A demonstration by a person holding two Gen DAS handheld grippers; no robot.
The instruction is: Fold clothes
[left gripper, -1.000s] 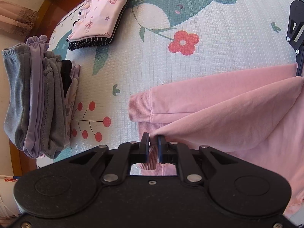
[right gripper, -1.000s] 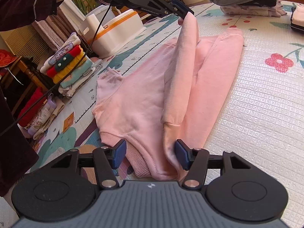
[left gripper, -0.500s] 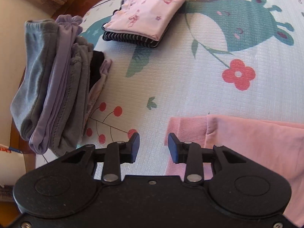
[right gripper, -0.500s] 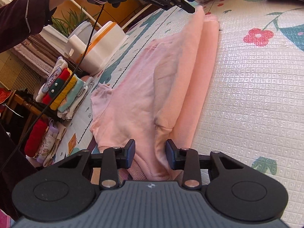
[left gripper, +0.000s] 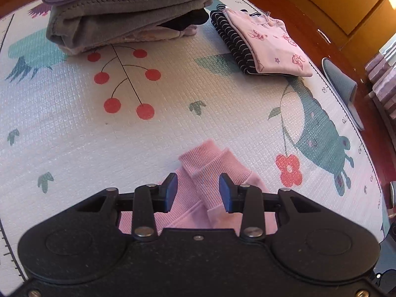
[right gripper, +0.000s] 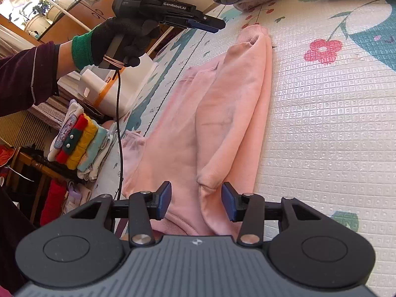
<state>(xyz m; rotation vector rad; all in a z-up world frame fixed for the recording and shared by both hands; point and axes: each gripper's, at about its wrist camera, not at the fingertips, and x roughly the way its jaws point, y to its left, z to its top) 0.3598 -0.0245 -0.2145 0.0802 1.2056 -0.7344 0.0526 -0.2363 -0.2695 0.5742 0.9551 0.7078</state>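
A pink sweatshirt [right gripper: 178, 133] lies lengthwise on the patterned play mat [right gripper: 334, 128], with one sleeve [right gripper: 235, 104] folded along its body. In the left wrist view its two ribbed cuffs [left gripper: 208, 163] lie stacked on the mat. My left gripper [left gripper: 198, 193] hovers just over them, open, its pads clear of the cloth. The same left gripper [right gripper: 205, 23] shows in the right wrist view, held by a gloved hand [right gripper: 118, 37] above the far cuff end. At the near hem my right gripper [right gripper: 196, 203] has its jaws opening; the sleeve fold lies between them, unpressed.
A stack of grey and lilac folded clothes [left gripper: 128, 7] and a folded floral garment on a striped one [left gripper: 267, 47] sit at the mat's far side. A slipper [left gripper: 341, 86] lies off the mat. A white box [right gripper: 118, 91] and colourful folded clothes [right gripper: 79, 143] stand left.
My left gripper let go of the pink sleeve, opened, rolled and moved to the cuff end. The sleeve now lies flat along the sweatshirt. My right gripper's jaws narrowed, then widened again.
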